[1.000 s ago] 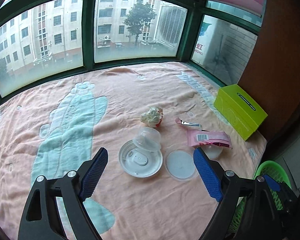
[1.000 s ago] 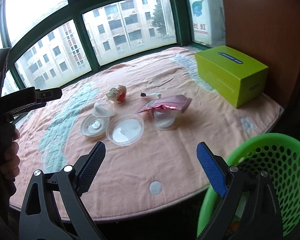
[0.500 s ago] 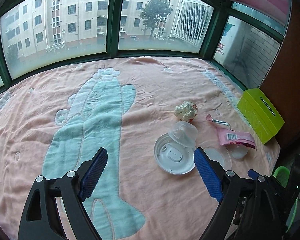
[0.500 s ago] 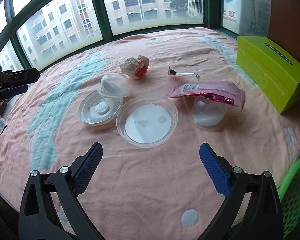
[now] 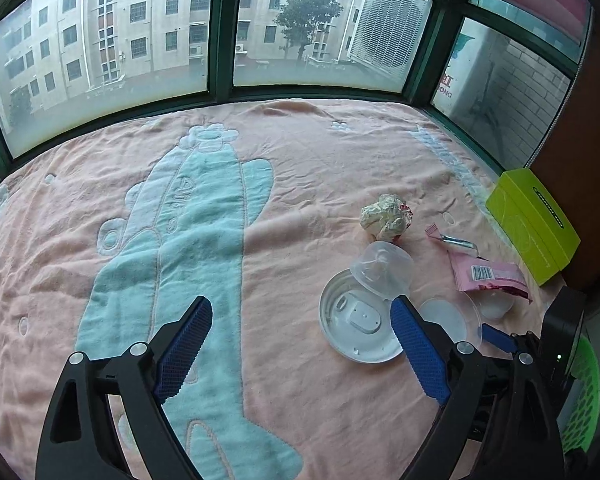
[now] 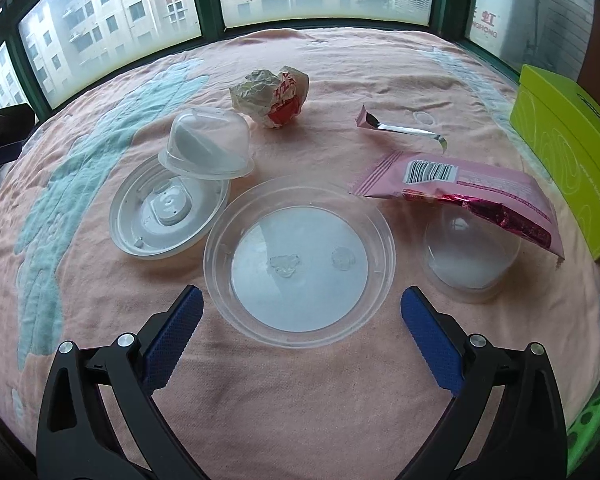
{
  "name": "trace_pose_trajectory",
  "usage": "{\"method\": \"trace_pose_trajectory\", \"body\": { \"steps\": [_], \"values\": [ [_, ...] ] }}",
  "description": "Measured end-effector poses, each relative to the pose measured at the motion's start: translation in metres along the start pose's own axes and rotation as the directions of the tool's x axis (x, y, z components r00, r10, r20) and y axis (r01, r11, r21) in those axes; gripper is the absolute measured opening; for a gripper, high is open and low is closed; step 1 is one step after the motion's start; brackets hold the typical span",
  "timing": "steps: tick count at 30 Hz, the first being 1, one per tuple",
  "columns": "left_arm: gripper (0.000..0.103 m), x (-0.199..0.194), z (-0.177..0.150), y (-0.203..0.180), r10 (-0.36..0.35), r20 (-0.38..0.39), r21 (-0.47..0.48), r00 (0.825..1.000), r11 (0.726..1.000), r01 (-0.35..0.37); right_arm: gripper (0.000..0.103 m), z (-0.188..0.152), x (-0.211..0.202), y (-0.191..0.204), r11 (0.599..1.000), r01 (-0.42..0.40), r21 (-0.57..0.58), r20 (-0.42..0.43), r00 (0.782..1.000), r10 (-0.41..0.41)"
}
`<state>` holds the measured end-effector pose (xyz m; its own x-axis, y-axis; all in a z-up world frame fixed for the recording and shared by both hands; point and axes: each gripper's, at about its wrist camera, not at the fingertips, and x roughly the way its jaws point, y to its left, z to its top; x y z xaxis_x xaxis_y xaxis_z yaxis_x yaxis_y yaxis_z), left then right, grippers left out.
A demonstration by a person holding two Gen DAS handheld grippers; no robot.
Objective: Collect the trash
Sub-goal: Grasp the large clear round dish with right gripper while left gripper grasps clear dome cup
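Right wrist view: the right tool (image 6: 298, 322) hangs over the pink blanket (image 6: 260, 392), its jaws just opened wide and empty, the clear round lid (image 6: 299, 260) lying just beyond their tips. To lift it well, one pad should probably slip under its near rim. The white lid (image 6: 168, 210) touches it on the left, a small cup (image 6: 208, 146) propped on that. A pink wrapper (image 6: 460, 184) covers another cup (image 6: 470, 264) at right. The left tool (image 5: 300, 344) is open too, gripping nothing. The green basket (image 5: 582, 396) waits at right.
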<state>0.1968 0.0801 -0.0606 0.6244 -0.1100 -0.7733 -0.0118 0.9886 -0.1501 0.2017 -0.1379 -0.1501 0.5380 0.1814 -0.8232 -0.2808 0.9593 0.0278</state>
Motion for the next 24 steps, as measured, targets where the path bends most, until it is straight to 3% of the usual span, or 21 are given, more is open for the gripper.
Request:
{"method": "trace_pose_trajectory", "body": {
  "steps": [9, 12, 24],
  "values": [
    [0.088, 0.027, 0.007, -0.016, -0.027, -0.042, 0.061, 0.999, 0.998, 0.029, 0.097, 0.006, 0.005, -0.001, 1.000, -0.007, 0.012, 0.014, 1.000, 0.007],
    [0.088, 0.034, 0.009, -0.025, -0.040, -0.049, 0.092, 0.998, 0.995, 0.044, 0.091, 0.004, 0.001, -0.005, 0.999, -0.016, 0.030, 0.019, 1.000, 0.015],
    [0.088, 0.077, 0.022, -0.074, -0.067, -0.086, 0.234, 0.994, 0.968, 0.086, 0.090, -0.013, -0.027, -0.021, 0.988, -0.066, 0.143, 0.051, 0.997, 0.059]
  ]
}}
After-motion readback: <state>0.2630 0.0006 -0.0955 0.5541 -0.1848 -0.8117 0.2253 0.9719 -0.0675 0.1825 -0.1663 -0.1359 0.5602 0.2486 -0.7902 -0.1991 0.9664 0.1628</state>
